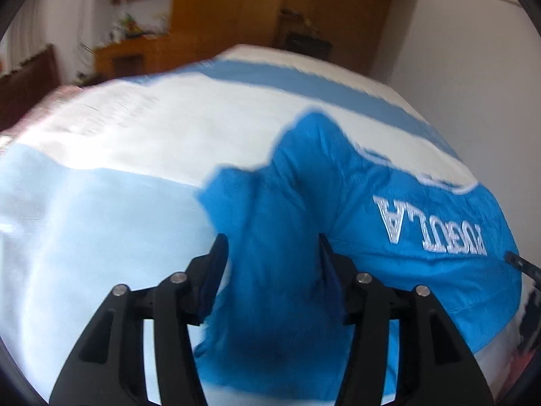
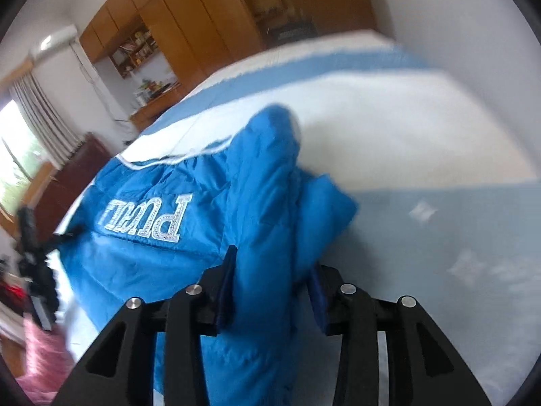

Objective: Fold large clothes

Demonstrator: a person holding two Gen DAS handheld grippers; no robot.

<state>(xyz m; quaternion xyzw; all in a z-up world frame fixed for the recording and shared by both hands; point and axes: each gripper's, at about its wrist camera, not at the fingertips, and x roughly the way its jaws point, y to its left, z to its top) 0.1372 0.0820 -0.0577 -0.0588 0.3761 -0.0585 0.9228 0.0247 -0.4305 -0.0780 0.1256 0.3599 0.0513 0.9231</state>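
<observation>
A bright blue padded jacket (image 1: 389, 237) lay spread on a bed whose cover (image 1: 169, 142) was banded in white and light blue. White block lettering (image 1: 429, 233) on the jacket read upside down from the near edge of the bed, so the garment's top pointed toward the near side and its white-piped edge (image 2: 169, 162) faced the far side. The long axis of the visible panel ran roughly across the bed, from one gripper toward the other.

The left hand-held gripper (image 1: 272, 247) stood with its jaws parted around a raised fold of blue fabric. The fold filled the gap between the dark pads; the left pad showed clear of the cloth, while contact at the right pad could not be determined through motion blur. The right hand-held gripper (image 2: 274, 260) likewise stood with jaws parted around a bunched ridge of the same jacket, the cloth passing between the pads and rising beyond them; whether the pads pressed on it could not be determined.

Containers: open shelving in the wooden wardrobe unit (image 2: 203, 20) behind the bed held small items too blurred to identify. A pink fabric (image 2: 37, 355) lay at the near left edge of the right-wrist view.
</observation>
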